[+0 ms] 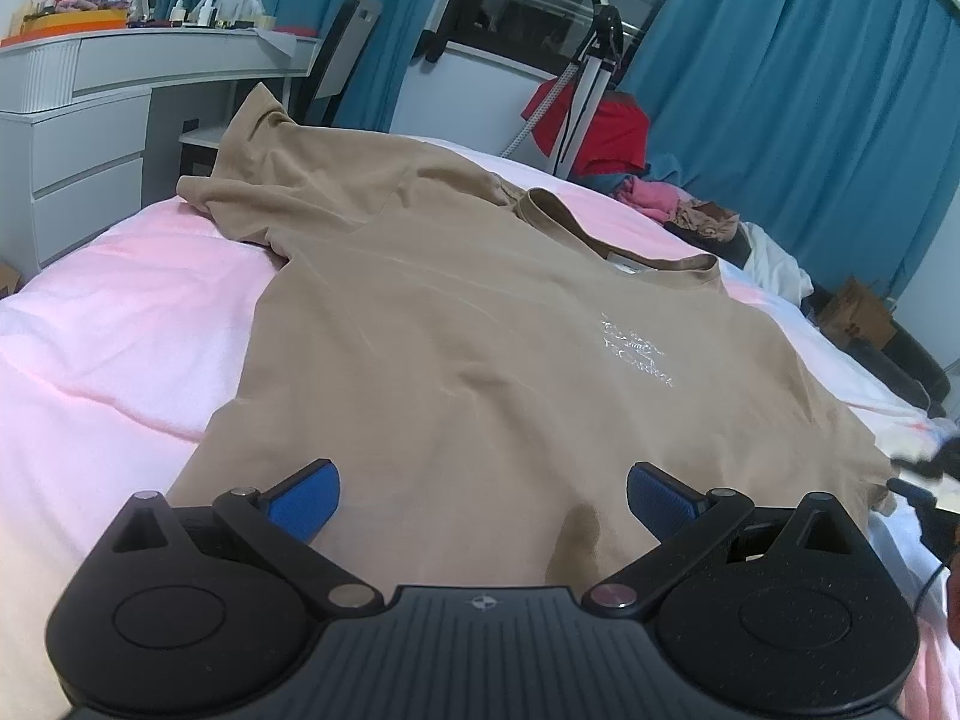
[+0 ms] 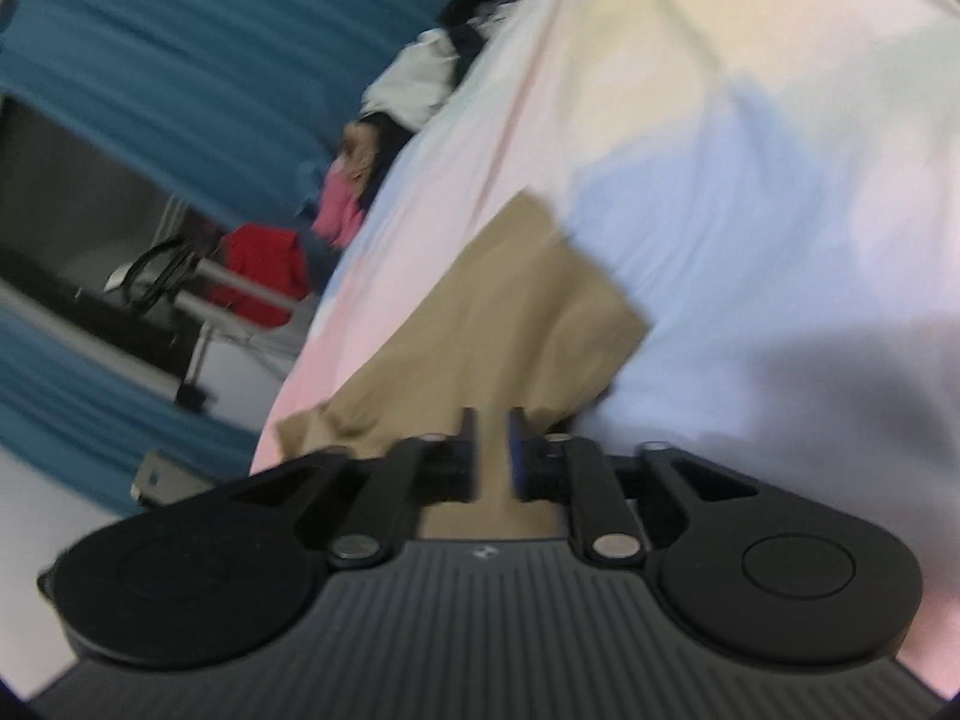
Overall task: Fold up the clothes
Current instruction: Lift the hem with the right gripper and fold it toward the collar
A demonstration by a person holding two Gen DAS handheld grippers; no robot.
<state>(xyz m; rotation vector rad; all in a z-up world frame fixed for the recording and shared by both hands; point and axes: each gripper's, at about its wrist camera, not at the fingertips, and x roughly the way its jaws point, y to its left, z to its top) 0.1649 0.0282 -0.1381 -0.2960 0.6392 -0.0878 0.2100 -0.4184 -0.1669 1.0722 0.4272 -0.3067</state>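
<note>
A tan T-shirt (image 1: 468, 324) with a small white chest print lies front up on the pink and white bed (image 1: 108, 324), collar toward the far right, one sleeve bunched at the far left. My left gripper (image 1: 483, 495) is wide open just above the shirt's near hem, blue pads (image 1: 306, 501) apart and empty. In the blurred right wrist view, my right gripper (image 2: 492, 450) has its jaws nearly together with tan shirt fabric (image 2: 510, 324) between them, at a corner of the shirt on the bed (image 2: 750, 180).
A white dresser (image 1: 90, 120) with bottles stands at the far left. A tripod (image 1: 588, 72) and red cloth (image 1: 606, 120) stand behind the bed before blue curtains (image 1: 780, 90). A pile of clothes (image 1: 690, 210) lies at the bed's far right; it also shows in the right wrist view (image 2: 372, 168).
</note>
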